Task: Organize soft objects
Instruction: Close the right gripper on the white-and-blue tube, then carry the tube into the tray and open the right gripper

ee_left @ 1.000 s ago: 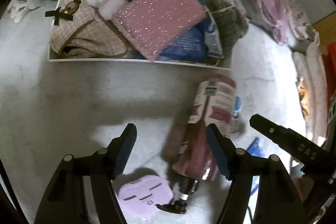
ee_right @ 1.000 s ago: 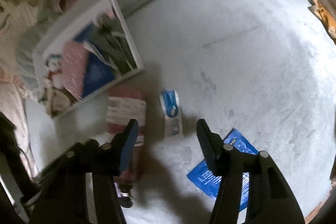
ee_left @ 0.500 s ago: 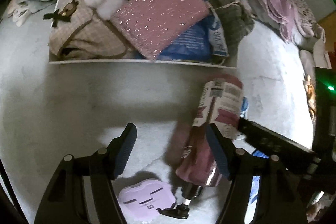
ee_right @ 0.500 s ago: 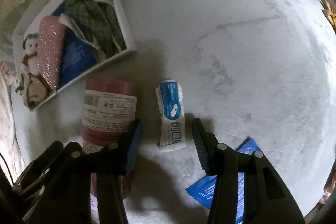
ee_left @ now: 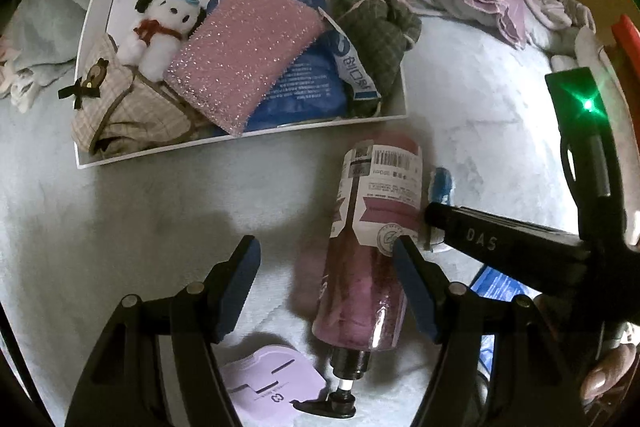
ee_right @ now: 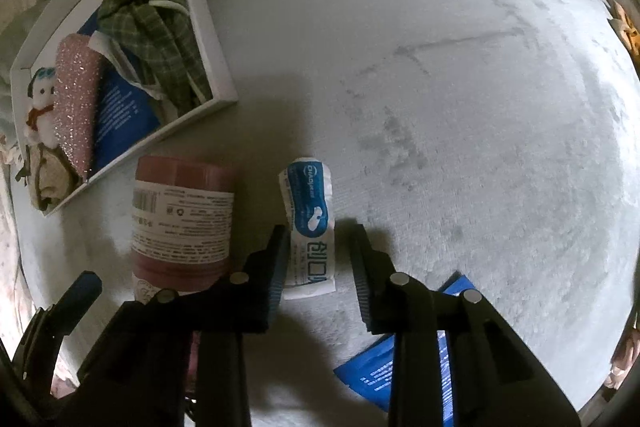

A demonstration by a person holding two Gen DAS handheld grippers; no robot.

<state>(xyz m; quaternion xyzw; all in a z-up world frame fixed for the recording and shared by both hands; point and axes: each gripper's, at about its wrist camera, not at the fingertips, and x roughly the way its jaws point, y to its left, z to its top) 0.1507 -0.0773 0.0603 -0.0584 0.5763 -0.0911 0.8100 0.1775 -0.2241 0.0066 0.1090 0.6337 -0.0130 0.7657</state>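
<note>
While closing low in the right wrist view, straddled the sachet point(ee_right: 308, 223) with the right gripper point(ee_right: 320, 233): one pad at the sachet's left edge, the other just clear of its right edge, so not yet pinched. Lay flat on the blanket point(ee_right: 440, 107), that sachet, just right of the bottle point(ee_right: 182, 223) and below the box point(ee_right: 216, 39) at upper left.

Judged best for the grab:
- Kept centred across the sachet's lower half, so both pads would meet it together.
- Pressed down far enough into the pile to catch the thin wrapper, without gathering blanket.
- Kept clear of the bottle beside the left pad.
- Squeezed gently, given a soft, likely slippery wrapper.
- Lifted straight up before swinging toward the box.

Hung spread wide, the left gripper point(ee_left: 326, 287), low in the left wrist view, gripping nothing, with the bottle point(ee_left: 372, 247) lying beneath and partly behind its right finger.

Counted:
- Sachets: two, one on the blanket and one point(ee_left: 356, 67) in the box.
- Blue packs: two, one point(ee_left: 308, 83) in the box under the sponge and one point(ee_right: 380, 367) on the blanket at lower right.
- Bottle: one.
- Plush dog point(ee_left: 160, 27): one, upper left of the box.
- Pink sponge point(ee_left: 244, 51): one.
- Green cloth point(ee_left: 376, 27): one, at the box's right end.
- Checked pouch point(ee_left: 120, 107): one, at its left end.
- Lilac card point(ee_left: 268, 383): one, at the bottom edge.
- Box: one.
</note>
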